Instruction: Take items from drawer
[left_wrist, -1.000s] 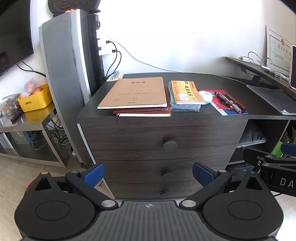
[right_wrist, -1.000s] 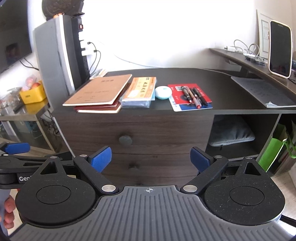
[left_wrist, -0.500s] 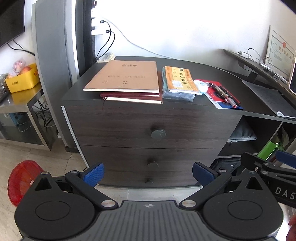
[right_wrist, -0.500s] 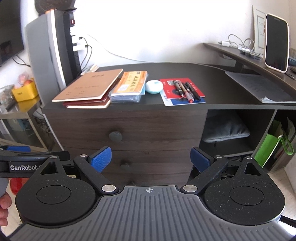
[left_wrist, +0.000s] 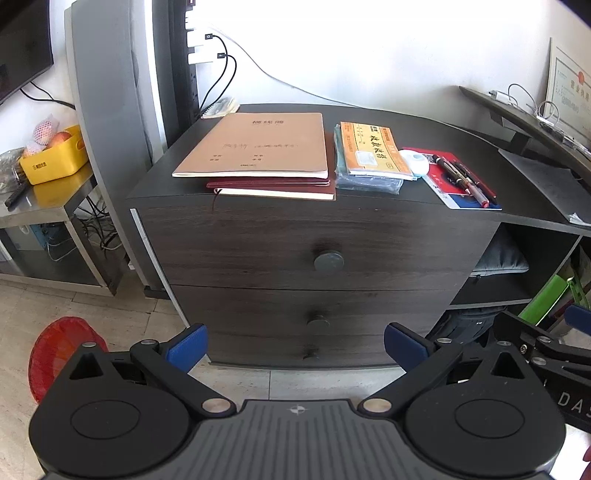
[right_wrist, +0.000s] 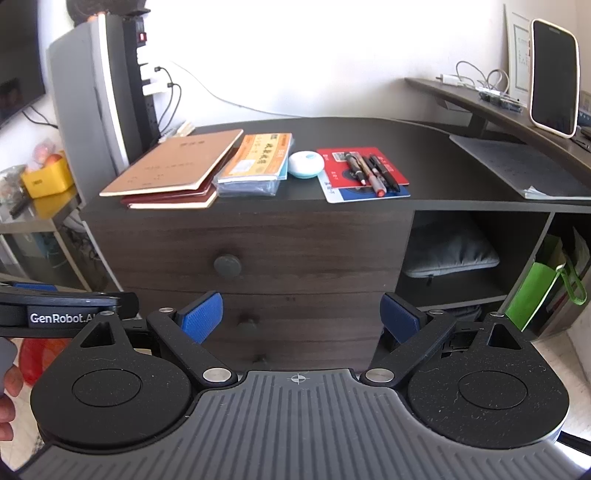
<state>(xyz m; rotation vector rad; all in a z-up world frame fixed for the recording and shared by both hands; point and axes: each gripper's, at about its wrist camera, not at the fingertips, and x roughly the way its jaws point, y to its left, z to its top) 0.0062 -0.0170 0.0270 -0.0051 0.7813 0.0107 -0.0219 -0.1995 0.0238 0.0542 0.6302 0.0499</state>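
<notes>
A dark wood drawer unit stands ahead with all drawers shut. The top drawer (left_wrist: 321, 243) has a round knob (left_wrist: 328, 260), which also shows in the right wrist view (right_wrist: 227, 265). Smaller knobs (left_wrist: 317, 322) sit on the lower drawers. My left gripper (left_wrist: 293, 343) is open and empty, well short of the drawer fronts, below the top knob. My right gripper (right_wrist: 301, 317) is open and empty, to the right of the left one, level with the second drawer. The drawer contents are hidden.
On the cabinet top lie a tan notebook (left_wrist: 258, 146) on red books, an orange booklet (left_wrist: 373, 151), a white round case (right_wrist: 306, 164) and pens on a red card (right_wrist: 364, 170). A grey tower (left_wrist: 114, 92) stands left. A red basket (left_wrist: 59, 354) sits on the floor.
Both grippers have risen and moved closer to the cabinet, so its top shows more from above. Both stay open and empty.
</notes>
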